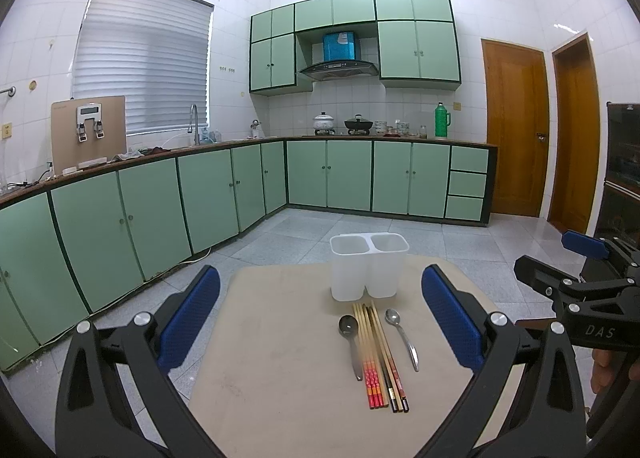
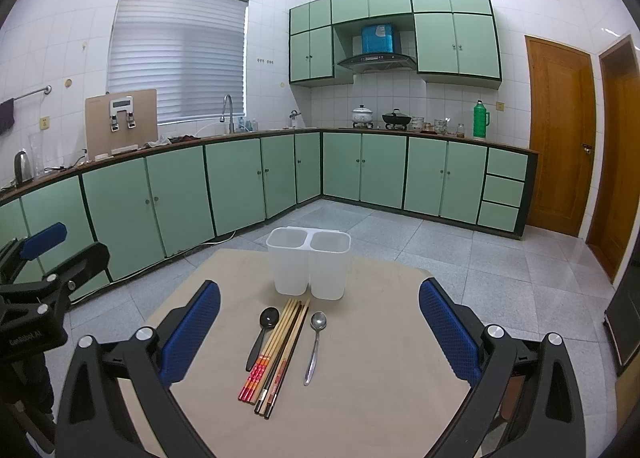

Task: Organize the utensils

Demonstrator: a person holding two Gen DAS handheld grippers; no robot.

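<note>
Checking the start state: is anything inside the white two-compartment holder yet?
Both compartments of the holder look empty through the translucent walls and open tops, though the very bottoms are not clearly visible. The chopsticks and both spoons lie on the table in front.

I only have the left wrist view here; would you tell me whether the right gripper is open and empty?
Observer: Yes, the right gripper is wide open, with nothing between its blue pads.
Operator: Thank you. Is there anything on the counter left of the water dispenser that I am missing?
Observer: An electric kettle stands near the counter's left end.
Operator: And does the wall rail hold anything?
Observer: A dark cloth hangs from its left end.
</note>
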